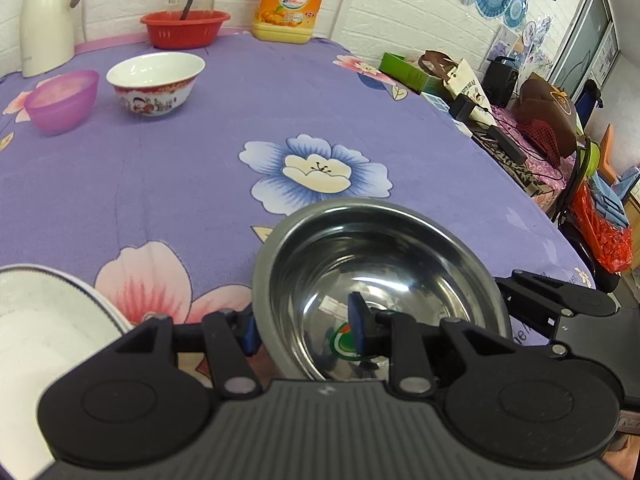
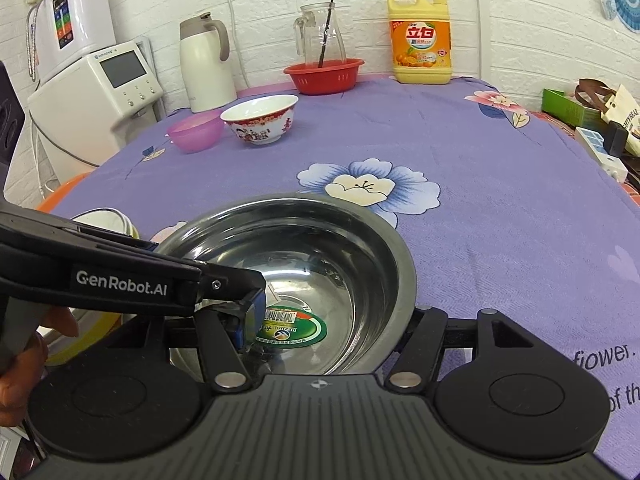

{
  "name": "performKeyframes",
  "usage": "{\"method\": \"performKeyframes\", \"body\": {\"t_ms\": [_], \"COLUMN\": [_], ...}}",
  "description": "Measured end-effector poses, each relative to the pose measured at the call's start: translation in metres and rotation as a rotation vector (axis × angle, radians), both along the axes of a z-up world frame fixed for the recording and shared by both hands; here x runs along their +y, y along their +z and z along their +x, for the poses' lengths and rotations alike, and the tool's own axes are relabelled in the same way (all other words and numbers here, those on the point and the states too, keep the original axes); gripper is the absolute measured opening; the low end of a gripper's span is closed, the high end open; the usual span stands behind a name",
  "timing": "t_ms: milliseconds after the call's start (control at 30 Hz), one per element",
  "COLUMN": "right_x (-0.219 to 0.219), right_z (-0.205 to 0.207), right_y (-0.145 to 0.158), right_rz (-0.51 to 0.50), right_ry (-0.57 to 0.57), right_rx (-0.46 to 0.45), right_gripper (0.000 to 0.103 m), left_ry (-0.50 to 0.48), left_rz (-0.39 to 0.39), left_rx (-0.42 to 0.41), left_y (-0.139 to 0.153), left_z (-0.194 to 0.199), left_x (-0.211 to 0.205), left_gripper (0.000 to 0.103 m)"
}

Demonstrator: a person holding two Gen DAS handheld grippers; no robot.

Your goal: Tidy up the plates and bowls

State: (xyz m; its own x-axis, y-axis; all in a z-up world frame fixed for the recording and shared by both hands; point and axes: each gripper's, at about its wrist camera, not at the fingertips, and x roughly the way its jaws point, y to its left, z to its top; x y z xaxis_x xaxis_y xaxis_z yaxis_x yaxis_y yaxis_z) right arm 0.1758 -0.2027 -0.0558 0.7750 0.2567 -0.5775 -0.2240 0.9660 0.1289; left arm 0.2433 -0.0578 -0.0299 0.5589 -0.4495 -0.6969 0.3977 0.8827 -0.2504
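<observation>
A steel bowl point(image 1: 380, 272) point(image 2: 304, 264) with a green sticker inside sits low over the purple flowered cloth, close to both cameras. My left gripper point(image 1: 303, 328) is shut on its left wall, one blue pad inside and one outside the rim; the right wrist view shows it point(image 2: 256, 308) reaching in from the left. My right gripper point(image 2: 328, 328) stands open and wide, its right finger just outside the bowl's right rim and its left finger inside the bowl. A white ceramic bowl with red figures point(image 1: 156, 80) point(image 2: 260, 120) and a purple plastic bowl point(image 1: 60, 100) point(image 2: 196, 132) stand at the far left.
White plates point(image 1: 40, 340) point(image 2: 104, 220) lie left of the steel bowl. A red basket point(image 2: 324, 74), glass pitcher point(image 2: 320, 40), thermos point(image 2: 204, 68) and detergent bottle point(image 2: 422, 40) line the back wall. Clutter point(image 1: 520, 112) sits past the table's right edge. A hand point(image 2: 24, 360) holds the left gripper.
</observation>
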Motion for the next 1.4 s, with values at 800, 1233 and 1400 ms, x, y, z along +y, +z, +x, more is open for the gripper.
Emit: {"method": "performKeyframes", "body": {"t_ms": [800,1233,1400], "right_x": [-0.038,-0.025,-0.016], "right_z": [-0.001,0.029,0.059], "right_y": [0.012,0.043,0.052], "right_rz": [0.129,0.216,0.08], "right_ry": [-0.115,0.088,0.101], "right_rx": [-0.006,0.034,0.074], "right_gripper": [0.103,0.103,0.103], "left_ry": [0.175,0.326,0.308], "left_rz": [-0.054,-0.073,-0.154], "left_rx": [-0.153,-0.146,-0.08], "left_y": [0.047,0.055,0.058], "left_z": [0.001,0.011,0.034], "left_x": [0.057,0.128,0.141], "left_gripper": [0.093,0.094,0.094]}}
